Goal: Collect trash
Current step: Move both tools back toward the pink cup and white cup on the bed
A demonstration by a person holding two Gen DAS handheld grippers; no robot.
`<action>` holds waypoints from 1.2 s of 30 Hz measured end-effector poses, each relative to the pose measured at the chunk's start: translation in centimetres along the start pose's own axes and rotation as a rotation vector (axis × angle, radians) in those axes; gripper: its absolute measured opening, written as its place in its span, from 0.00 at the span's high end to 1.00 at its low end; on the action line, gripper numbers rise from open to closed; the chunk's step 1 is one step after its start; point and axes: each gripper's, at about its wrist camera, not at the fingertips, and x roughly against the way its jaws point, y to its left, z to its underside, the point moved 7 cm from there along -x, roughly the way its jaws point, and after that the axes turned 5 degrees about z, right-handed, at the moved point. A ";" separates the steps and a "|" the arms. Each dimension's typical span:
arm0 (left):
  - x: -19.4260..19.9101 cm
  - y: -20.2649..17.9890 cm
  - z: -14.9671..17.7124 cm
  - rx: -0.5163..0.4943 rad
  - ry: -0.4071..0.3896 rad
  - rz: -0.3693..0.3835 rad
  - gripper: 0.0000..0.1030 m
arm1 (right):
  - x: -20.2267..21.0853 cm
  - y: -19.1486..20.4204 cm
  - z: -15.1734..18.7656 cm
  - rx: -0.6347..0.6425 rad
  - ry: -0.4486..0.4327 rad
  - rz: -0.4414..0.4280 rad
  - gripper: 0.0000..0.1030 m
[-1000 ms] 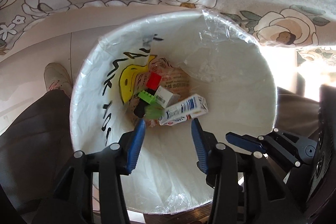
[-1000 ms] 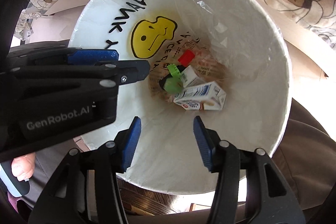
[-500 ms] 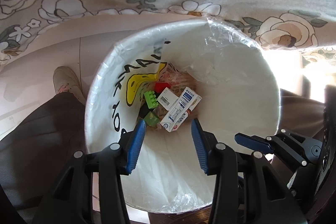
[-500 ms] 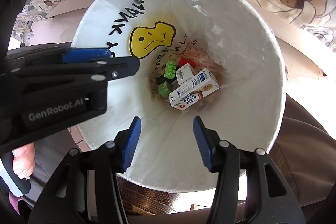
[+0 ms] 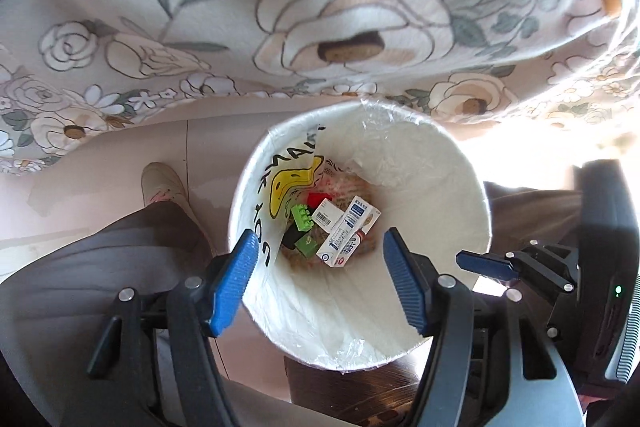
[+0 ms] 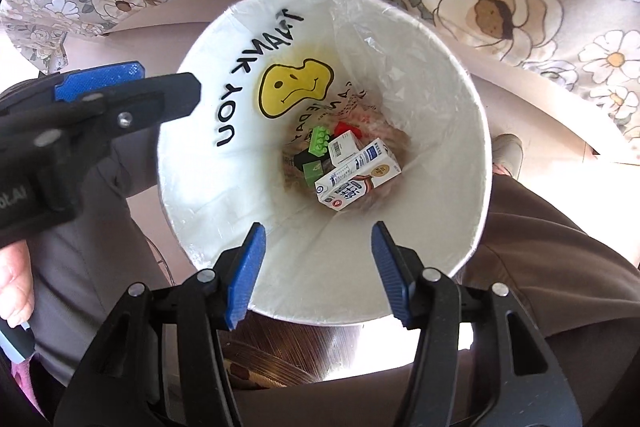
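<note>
**Trash at the bottom of the lined bin**

A white milk carton (image 6: 357, 175), printed blue and red, is seen lying tilted on the bin floor, with a small barcoded box (image 6: 343, 145) touching it at 11 o'clock. Green bricks (image 6: 319, 141) and a red piece (image 6: 347, 128) are clustered at 10 o'clock. The white bin (image 6: 460, 131), plastic-lined, is marked with a yellow face. The left gripper (image 5: 316, 277) and right gripper (image 6: 316, 267) are held above the rim, jaws just widened, nothing between them.
</note>
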 end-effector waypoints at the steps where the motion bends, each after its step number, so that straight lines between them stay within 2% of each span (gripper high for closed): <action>1: 1.1 -0.1 0.0 -0.004 -0.021 0.000 0.33 | 0.8 0.0 0.1 0.003 -0.014 0.004 0.43; 4: 5.1 -0.6 -0.2 -0.015 -0.099 -0.004 0.27 | 3.5 -0.2 0.6 0.021 -0.065 0.022 0.43; 8: 11.2 -1.5 -0.7 -0.040 -0.227 -0.027 0.14 | 7.9 -0.4 1.3 0.045 -0.163 0.056 0.36; 12: 16.4 -2.8 -1.0 -0.077 -0.330 -0.069 0.13 | 13.2 -0.5 2.2 0.072 -0.275 0.087 0.36; 17: 22.7 -4.1 -0.8 -0.104 -0.461 -0.081 0.12 | 22.4 -0.7 2.8 0.068 -0.508 0.106 0.36; 20: 25.9 -4.7 -1.1 -0.117 -0.532 -0.113 0.11 | 27.9 -1.3 3.2 0.052 -0.654 0.105 0.29; 23: 29.1 -5.5 -1.8 -0.131 -0.599 -0.141 0.11 | 33.1 -1.7 3.3 0.048 -0.776 0.131 0.29; 27: 32.6 -6.4 -2.7 -0.131 -0.675 -0.151 0.10 | 38.5 -2.3 3.4 0.058 -0.900 0.158 0.24; 30: 34.5 -7.0 -3.7 -0.134 -0.718 -0.154 0.08 | 42.0 -2.5 3.3 0.075 -0.987 0.188 0.24; 33: 35.7 -7.5 -5.4 -0.144 -0.747 -0.179 0.08 | 45.0 -3.0 2.5 0.078 -1.074 0.203 0.18; 36: 36.1 -8.0 -7.7 -0.144 -0.757 -0.182 0.07 | 47.3 -3.8 1.3 0.075 -1.137 0.213 0.17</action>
